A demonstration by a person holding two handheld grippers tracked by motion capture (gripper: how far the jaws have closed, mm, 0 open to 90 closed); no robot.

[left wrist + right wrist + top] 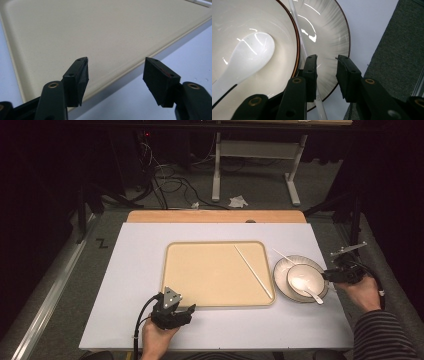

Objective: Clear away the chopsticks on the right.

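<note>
At the right of the high view our right gripper (334,273) hovers at the plate (281,268), jaws apart with nothing clamped between them. The plate carries a bowl (306,276) holding a white spoon (305,285). At lower centre our left gripper (186,311) gapes empty over the tray (210,272) edge.
</note>
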